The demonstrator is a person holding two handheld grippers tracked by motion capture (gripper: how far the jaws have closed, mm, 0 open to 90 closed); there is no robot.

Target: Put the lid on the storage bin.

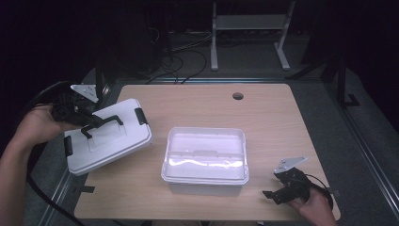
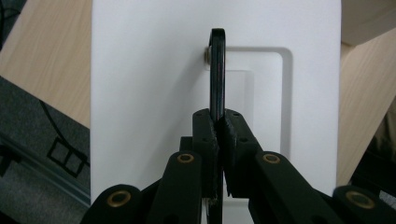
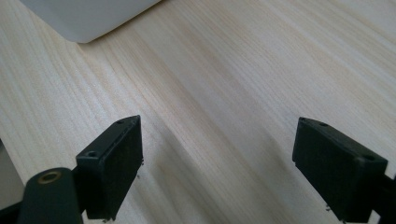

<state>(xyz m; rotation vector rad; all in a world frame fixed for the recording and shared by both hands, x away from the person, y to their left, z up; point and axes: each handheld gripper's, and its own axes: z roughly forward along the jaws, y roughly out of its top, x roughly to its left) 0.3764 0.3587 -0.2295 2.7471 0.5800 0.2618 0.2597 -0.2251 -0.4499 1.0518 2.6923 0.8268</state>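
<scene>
The left gripper point(image 1: 87, 123) is clamped on the black handle point(image 1: 102, 125) of the white lid point(image 1: 107, 136), at the left side of the table point(image 1: 273, 122). In the left gripper view the handle point(image 2: 217, 74) runs straight up from between the two pressed-together jaws, edge on, with the lid point(image 2: 149, 93) spread flat behind it and a sunken rectangle around the handle. From above, the lid sits tilted, its near left corner hanging past the table edge and its far right corner toward the box point(image 1: 205, 157); black latches show at both of its short ends. The box stands uncovered in the middle of the table, just right of the lid and apart from it. The right gripper point(image 1: 282, 193) rests near the front right corner, jaws spread wide with nothing between them; in its own view bare wood lies between the jaws and a corner of the box point(image 3: 88, 18) shows at the top left, well clear of them
</scene>
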